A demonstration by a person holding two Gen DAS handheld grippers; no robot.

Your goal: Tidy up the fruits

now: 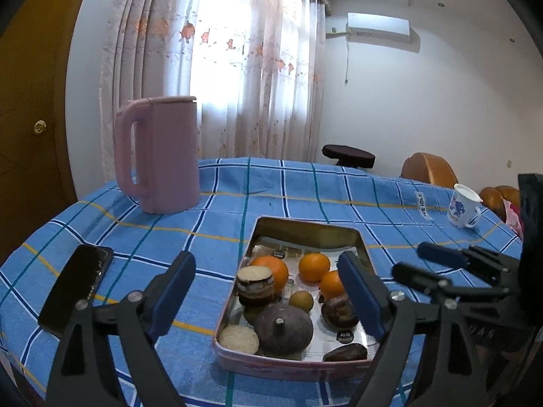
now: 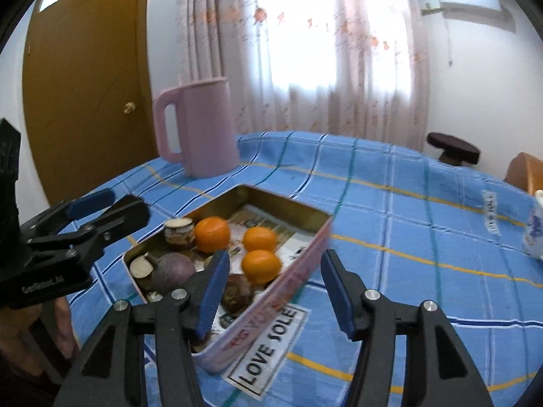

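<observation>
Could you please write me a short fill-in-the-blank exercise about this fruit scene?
1. The tin tray holds ____ oranges.
2. The pitcher on the checked tablecloth is ____ in colour.
3. Both the left tongs and the right tongs have jaws that stand ____.
4. The black phone lies ____ the tray.

Missing words: three; pink; open; outside

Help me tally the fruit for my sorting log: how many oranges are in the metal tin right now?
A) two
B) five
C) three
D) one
C: three oranges lie inside the tin, two side by side toward its far end and one nearer the camera; both wrist views show the same count.
</observation>
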